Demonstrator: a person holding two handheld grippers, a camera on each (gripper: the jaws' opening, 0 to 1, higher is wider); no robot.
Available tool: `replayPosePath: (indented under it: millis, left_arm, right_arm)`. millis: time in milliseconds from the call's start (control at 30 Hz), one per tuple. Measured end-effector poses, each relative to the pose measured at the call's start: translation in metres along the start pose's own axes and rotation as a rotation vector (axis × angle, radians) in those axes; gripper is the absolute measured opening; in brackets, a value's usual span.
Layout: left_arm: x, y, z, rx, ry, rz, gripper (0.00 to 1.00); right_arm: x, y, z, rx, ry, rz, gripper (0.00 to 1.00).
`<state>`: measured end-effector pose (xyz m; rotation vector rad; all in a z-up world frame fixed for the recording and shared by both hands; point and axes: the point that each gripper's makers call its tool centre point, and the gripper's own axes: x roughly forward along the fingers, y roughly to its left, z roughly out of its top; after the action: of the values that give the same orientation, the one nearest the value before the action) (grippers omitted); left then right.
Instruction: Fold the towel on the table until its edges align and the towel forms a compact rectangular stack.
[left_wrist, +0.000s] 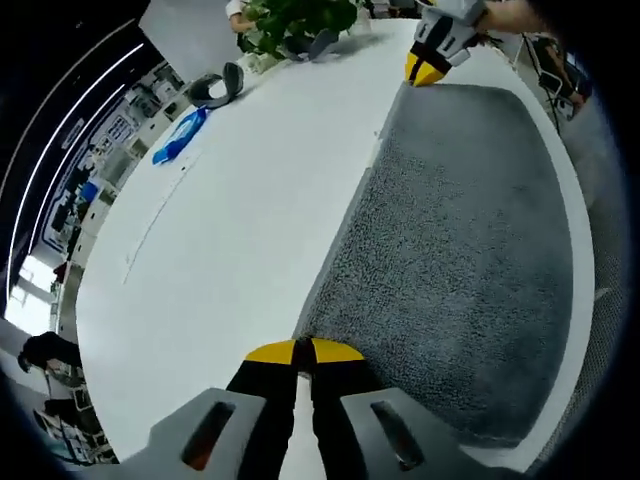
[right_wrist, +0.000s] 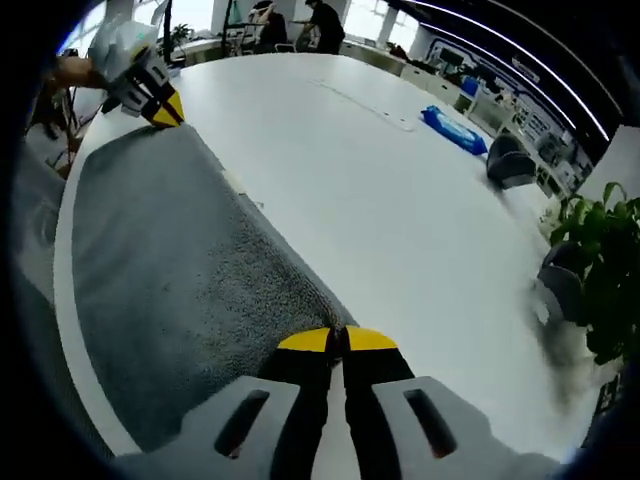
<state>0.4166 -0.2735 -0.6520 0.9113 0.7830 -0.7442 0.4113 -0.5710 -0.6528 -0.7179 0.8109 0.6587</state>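
Left gripper (left_wrist: 297, 352): jaws closed together, yellow tips pinching the near corner of the towel's long edge in the left gripper view; it also shows at the far left of the right gripper view, tips down on the towel's far corner.
Right gripper (right_wrist: 337, 340): jaws closed narrow on the towel's corner at its own end of that edge; in the left gripper view it sits at the far corner, with a hand just behind it.
Towel (left_wrist: 460, 250): grey, fluffy, lying flat on the table, a thick rounded rectangle; both grippers hold the two ends of one long edge.
Table (left_wrist: 240, 200): white and broad; the towel lies along one side, its outer edge just inside the table's rim.
Open room: a wide bare stretch of white top runs beside the held edge.
Far things: a blue packet (left_wrist: 180, 137), a grey headset-like item (left_wrist: 217, 88) and a leafy plant (left_wrist: 300, 22) sit well apart from the towel; the plant's pot cannot be made out.
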Motion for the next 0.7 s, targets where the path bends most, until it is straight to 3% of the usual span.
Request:
replayPosePath:
  millis: [67, 100, 133, 233, 300, 367, 400, 500, 600, 633, 700]
  left_arm:
    - [0.000, 0.000, 0.000, 0.013, 0.008, 0.003, 0.03]
    - [-0.001, 0.000, 0.000, 0.042, 0.017, 0.003, 0.03]
    - [-0.001, -0.001, 0.000, 0.059, 0.026, 0.004, 0.03]
    - [-0.003, 0.001, 0.001, 0.036, 0.053, 0.017, 0.06]
    - [-0.010, 0.010, 0.001, -0.015, 0.060, 0.088, 0.14]
    - [-0.021, 0.014, 0.012, -0.050, 0.008, 0.138, 0.26]
    - [-0.028, 0.012, 0.021, -0.075, -0.041, 0.149, 0.27]
    - [-0.044, -0.001, 0.038, -0.122, -0.114, 0.152, 0.27]
    - [-0.053, -0.037, 0.062, -0.079, -0.173, 0.063, 0.26]
    - [-0.056, -0.065, 0.071, -0.033, -0.178, -0.028, 0.21]
    - [-0.058, -0.103, 0.078, 0.001, -0.154, -0.128, 0.18]
  right_arm:
    - [0.000, 0.003, 0.000, -0.079, 0.025, 0.009, 0.01]
    - [0.000, 0.007, -0.002, -0.109, 0.061, 0.050, 0.01]
    - [0.000, 0.011, -0.004, -0.106, 0.084, 0.089, 0.01]
    - [0.000, 0.008, -0.005, -0.043, 0.103, 0.112, 0.01]
    - [-0.002, 0.008, -0.006, -0.028, 0.103, 0.116, 0.01]
    - [-0.002, 0.010, -0.007, -0.047, 0.094, 0.106, 0.01]
    - [-0.002, 0.011, -0.007, -0.064, 0.089, 0.099, 0.01]
    - [-0.002, 0.011, -0.006, -0.066, 0.088, 0.088, 0.01]
    - [-0.001, 0.011, -0.006, -0.078, 0.097, 0.084, 0.01]
    - [-0.002, 0.011, -0.006, -0.089, 0.104, 0.084, 0.01]
    - [-0.001, 0.011, -0.006, -0.092, 0.116, 0.087, 0.01]
